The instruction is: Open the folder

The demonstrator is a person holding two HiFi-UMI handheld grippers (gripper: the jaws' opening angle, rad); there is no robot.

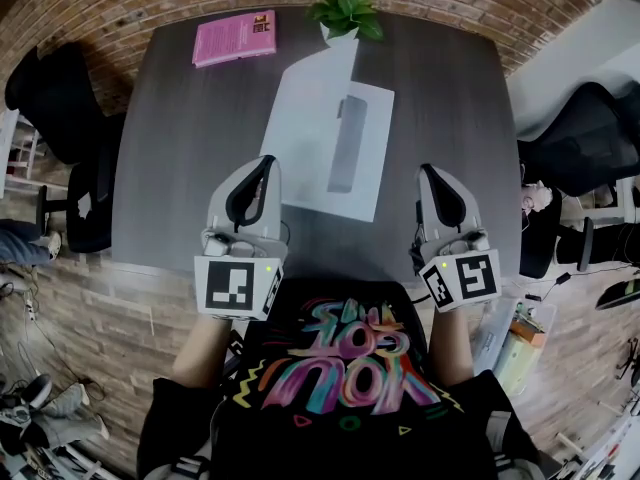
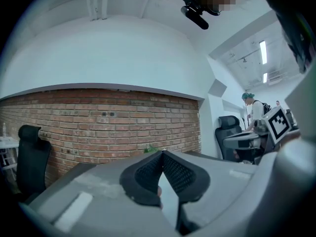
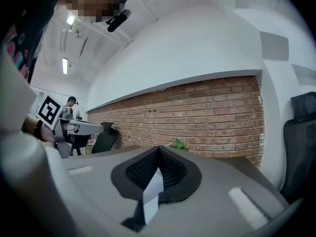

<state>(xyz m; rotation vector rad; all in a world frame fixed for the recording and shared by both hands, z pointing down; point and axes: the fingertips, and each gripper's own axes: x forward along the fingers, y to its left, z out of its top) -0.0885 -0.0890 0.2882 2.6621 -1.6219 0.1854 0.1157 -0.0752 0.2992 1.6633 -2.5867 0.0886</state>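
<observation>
Dark grey table (image 1: pixel 190 168) spreads ahead of both grippers. White folder (image 1: pixel 310 128) lies flat and closed on it, ahead and between the two, with a grey strip (image 1: pixel 347 143) on its cover; its near left edge sits just beside the left gripper (image 1: pixel 265 160). The left gripper's jaws are clenched tip to tip on nothing. Right gripper (image 1: pixel 425 168) likewise, clear of the folder. Pink book (image 1: pixel 234 37) far ahead-left of the left gripper. Small potted plant (image 1: pixel 345 10) beyond the folder.

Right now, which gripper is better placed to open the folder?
Left, probably. The left gripper overlaps the folder at its left edge; the right gripper hangs beside it, apart.
</observation>
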